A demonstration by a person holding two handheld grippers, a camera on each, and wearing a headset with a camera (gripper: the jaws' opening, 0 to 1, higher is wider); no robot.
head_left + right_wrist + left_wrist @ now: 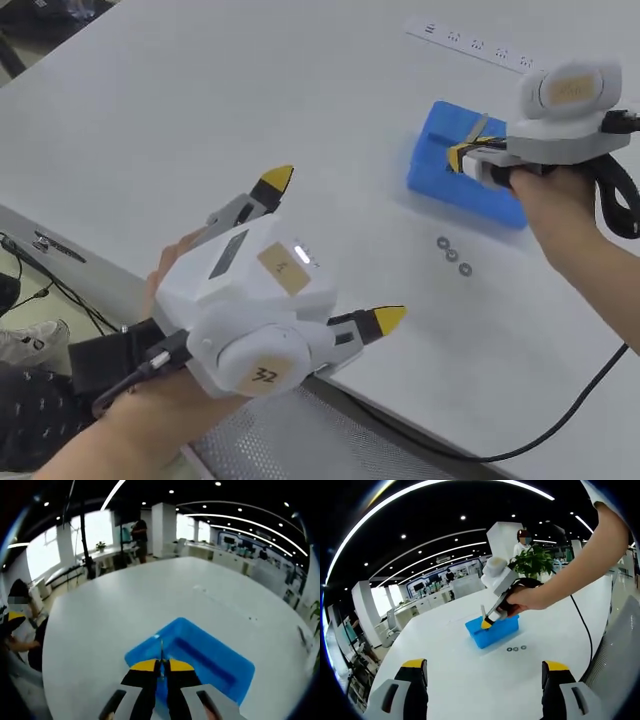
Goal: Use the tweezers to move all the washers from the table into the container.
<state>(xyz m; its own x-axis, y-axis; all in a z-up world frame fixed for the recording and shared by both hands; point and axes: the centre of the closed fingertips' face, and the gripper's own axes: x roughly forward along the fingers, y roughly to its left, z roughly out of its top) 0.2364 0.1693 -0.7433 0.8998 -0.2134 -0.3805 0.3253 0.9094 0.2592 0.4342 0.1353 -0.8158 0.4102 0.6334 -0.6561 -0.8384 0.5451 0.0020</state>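
Three small metal washers (pixel 452 255) lie in a short row on the white table, just in front of the blue container (pixel 450 185). My right gripper (pixel 458 158) hovers over the container and is shut on thin tweezers (pixel 474 132). In the right gripper view the jaws (pixel 161 666) pinch the tweezers (pixel 161 647) above the blue container (pixel 210 662). My left gripper (pixel 333 250) is held wide open near the table's front edge, with nothing between its jaws. The left gripper view looks between its open jaws (pixel 485 665) at the washers (pixel 516 649), the container (pixel 492 632) and the right gripper (pixel 487 624).
A white power strip (pixel 480 45) lies at the far side of the table. A black cable (pixel 560 420) runs from the right gripper across the table's near right. A grey mesh chair (pixel 250 445) sits below the front edge.
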